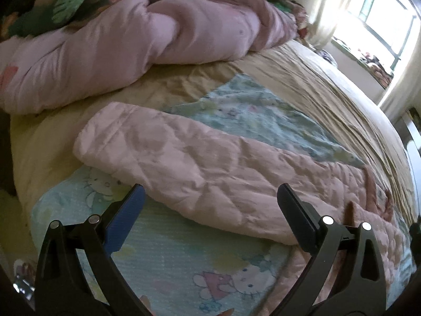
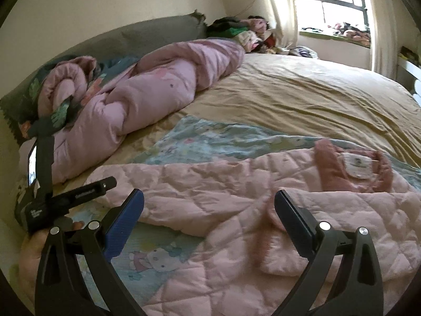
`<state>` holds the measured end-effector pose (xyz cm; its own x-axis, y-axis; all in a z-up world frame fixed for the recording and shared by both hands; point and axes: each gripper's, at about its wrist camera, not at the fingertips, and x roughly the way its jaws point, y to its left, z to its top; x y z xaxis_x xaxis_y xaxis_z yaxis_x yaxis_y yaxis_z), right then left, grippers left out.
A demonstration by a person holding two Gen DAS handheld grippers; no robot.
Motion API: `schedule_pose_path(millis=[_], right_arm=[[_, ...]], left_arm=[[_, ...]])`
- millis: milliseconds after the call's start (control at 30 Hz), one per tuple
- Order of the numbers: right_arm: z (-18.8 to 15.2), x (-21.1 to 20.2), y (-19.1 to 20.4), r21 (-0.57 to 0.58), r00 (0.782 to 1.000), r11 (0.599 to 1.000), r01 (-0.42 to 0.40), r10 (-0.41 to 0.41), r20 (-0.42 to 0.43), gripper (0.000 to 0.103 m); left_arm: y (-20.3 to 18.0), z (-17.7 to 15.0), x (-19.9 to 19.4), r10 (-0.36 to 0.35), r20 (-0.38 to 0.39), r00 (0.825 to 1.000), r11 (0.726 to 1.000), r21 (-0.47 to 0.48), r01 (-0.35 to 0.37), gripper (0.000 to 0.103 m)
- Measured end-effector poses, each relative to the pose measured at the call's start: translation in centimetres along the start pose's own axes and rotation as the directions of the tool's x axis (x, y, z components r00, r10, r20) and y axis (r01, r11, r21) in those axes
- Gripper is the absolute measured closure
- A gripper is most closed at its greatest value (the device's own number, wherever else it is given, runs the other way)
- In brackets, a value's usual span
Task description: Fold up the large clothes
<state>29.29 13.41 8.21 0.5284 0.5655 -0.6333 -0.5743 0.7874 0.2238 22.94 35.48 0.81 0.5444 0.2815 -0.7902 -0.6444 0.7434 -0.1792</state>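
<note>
The pink quilted garment [image 1: 210,168] runs out past the right and lower edges of the left wrist view; its lower hem is cut off in the right wrist view too; the label [image 2: 358,165] on its collar is too small to read; the heap of things [image 2: 352,33] on the windowsill is washed out by glare and cannot be told apart.

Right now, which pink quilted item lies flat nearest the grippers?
The pale pink jacket with the labelled collar, spread flat; the lilac comforter lies bunched near the wall.

Left claw [image 1: 210,197] wide open above pink quilted garment [image 1: 200,163], sleeve stretched across cartoon-print sheet [image 1: 171,258]
</note>
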Motion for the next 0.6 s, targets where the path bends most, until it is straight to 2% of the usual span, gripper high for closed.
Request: schedule_pose_path(millis=[300,600], right_arm=[[-0.1,3.3,2.4,-0.014,0.997,0.998,-0.057,0.056,-0.048,0.004],[-1.2,6.0,4.9,-0.069,0.989,0.992,-0.106,0.097,-0.112,0.004]], left_arm=[[4.4,1.0,2.2,0.057,-0.048,0.997,0.993,-0.105,-0.062,0.009],[7.7,1.1,5.3,0.066,-0.129,0.989,0.978,-0.188,-0.09,0.009]])
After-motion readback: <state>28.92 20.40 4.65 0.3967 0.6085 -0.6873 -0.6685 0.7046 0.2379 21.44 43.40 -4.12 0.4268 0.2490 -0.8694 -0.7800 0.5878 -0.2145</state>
